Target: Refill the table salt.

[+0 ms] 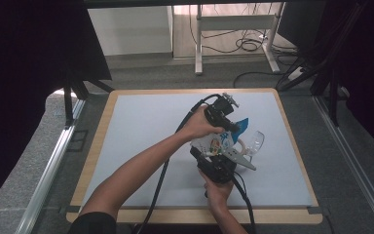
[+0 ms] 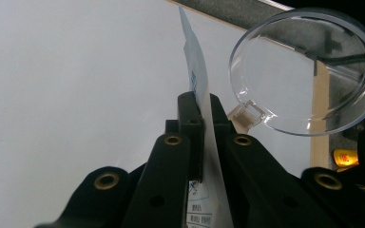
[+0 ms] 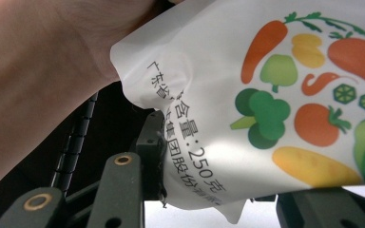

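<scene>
Fingers of the left gripper (image 2: 202, 111) are pressed together on the thin top edge of a white plastic pouch printed with coloured vegetables (image 1: 217, 143), which stands edge-on between them in the lower middle of the left gripper view. Right of centre in the high view, the pouch hangs above the pale grey worktop (image 1: 141, 126), held between both grippers; its blue corner points toward the upper right. The right gripper (image 1: 217, 163) comes from below, and in the right gripper view its fingers (image 3: 149, 137) pinch the pouch's bulging lower part, with the left finger against the printed film at lower left. A clear round plastic lid (image 2: 309, 71) fills the upper right of the left gripper view, just beside the pouch; whether they touch cannot be told. The left hand (image 1: 200, 124) grips its tool above the pouch.
</scene>
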{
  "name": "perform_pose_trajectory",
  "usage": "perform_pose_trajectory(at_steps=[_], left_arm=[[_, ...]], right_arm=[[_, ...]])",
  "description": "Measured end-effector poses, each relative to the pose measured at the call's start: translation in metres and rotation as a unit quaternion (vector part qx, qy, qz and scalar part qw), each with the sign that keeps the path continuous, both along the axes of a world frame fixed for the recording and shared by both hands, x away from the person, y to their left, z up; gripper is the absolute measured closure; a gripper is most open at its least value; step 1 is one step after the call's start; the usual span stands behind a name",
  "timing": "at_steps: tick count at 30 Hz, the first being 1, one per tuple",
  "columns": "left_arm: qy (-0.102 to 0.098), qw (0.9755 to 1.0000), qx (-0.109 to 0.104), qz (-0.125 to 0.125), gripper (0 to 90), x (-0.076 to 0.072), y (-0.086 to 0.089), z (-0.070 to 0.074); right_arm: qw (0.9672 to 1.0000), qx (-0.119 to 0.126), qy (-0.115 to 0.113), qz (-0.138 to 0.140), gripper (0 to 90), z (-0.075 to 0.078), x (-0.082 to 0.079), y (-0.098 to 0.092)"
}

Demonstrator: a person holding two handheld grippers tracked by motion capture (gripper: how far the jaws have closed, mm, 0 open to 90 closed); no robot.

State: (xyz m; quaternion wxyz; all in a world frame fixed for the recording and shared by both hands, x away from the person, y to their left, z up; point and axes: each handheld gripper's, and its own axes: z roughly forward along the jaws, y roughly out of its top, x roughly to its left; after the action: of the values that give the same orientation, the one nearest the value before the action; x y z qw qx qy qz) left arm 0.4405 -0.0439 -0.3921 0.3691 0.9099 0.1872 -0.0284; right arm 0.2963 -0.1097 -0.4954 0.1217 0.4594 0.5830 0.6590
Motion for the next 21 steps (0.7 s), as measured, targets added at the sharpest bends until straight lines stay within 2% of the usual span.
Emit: perform_pose_trajectory(at_steps=[21], left_arm=[[0.001,1.0000,0.000,-0.002,89.8,-0.0011,0.0035,0.0005]], right_arm=[[1.0000,-0.002,-0.002,0.002,58.5,0.0002,-0.0017,0.0018]])
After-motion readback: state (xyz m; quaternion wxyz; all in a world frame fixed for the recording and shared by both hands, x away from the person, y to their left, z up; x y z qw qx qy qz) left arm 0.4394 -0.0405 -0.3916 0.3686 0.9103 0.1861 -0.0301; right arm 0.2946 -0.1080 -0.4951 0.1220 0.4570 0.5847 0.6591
